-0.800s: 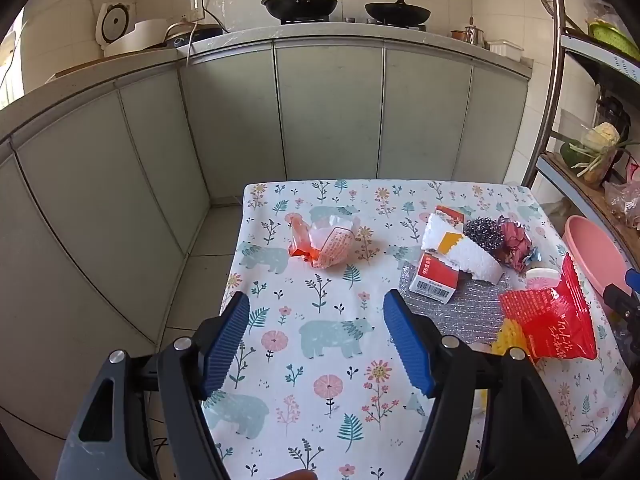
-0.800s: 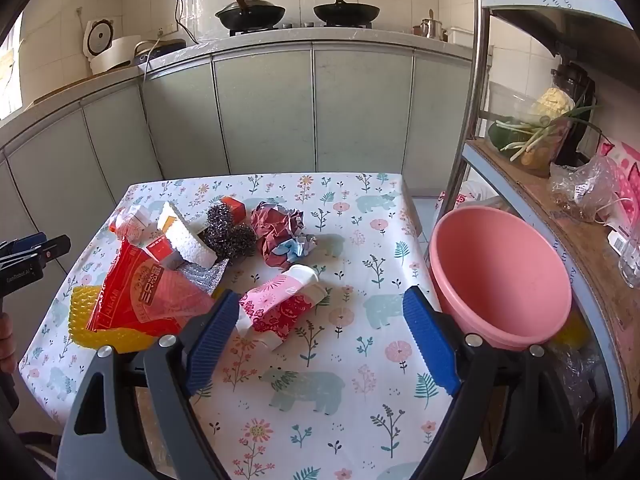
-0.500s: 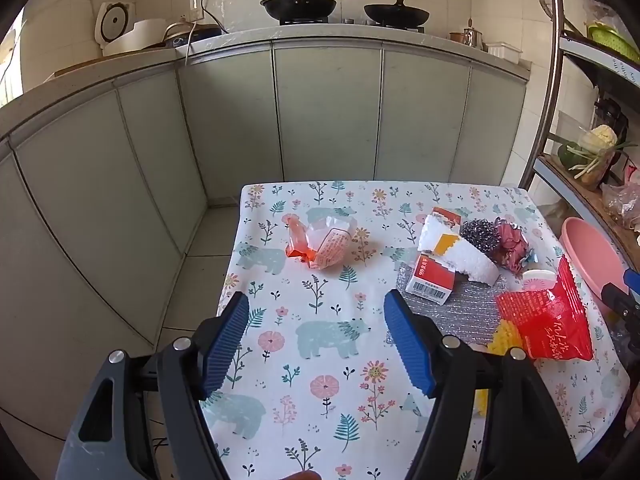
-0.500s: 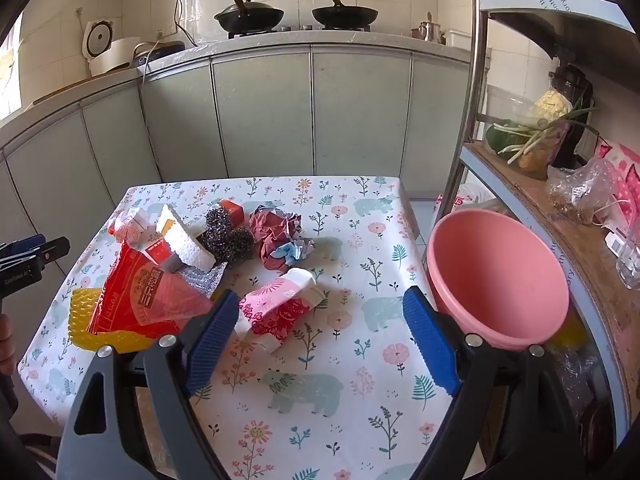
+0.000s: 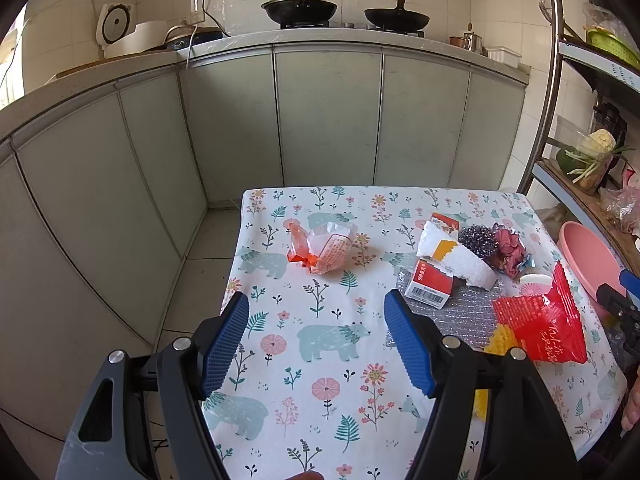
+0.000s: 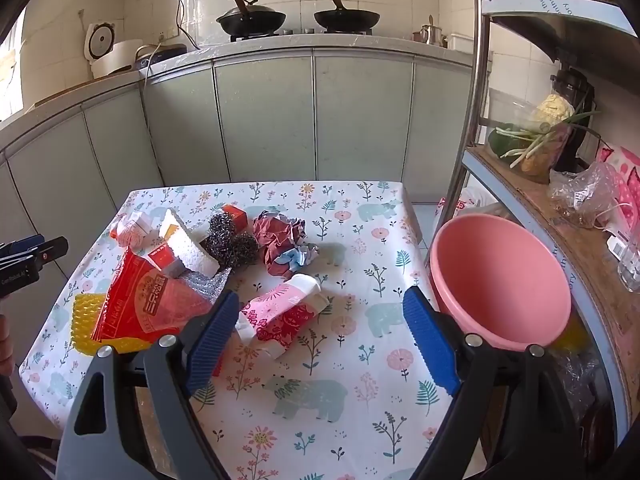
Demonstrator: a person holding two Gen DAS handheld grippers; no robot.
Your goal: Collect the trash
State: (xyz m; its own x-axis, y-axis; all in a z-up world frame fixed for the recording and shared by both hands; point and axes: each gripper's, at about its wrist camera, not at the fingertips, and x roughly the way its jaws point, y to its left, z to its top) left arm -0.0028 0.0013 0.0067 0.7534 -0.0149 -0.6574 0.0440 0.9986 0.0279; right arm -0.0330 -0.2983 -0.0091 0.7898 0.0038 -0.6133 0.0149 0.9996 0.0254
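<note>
Between right fingers [image 6: 216, 336]: pink wrapper [image 6: 280, 312]

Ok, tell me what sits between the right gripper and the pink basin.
Nothing: in the right wrist view only bare floral tablecloth separates the open right gripper from the pink basin.

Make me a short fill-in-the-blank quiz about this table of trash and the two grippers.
1. Both the left gripper and the right gripper are ____.
2. The basin at the table's right edge is colored ____.
3. On the stove stand ____ black pans.
4. The tablecloth shows flowers and ____.

Missing words: open; pink; two; bears
</note>
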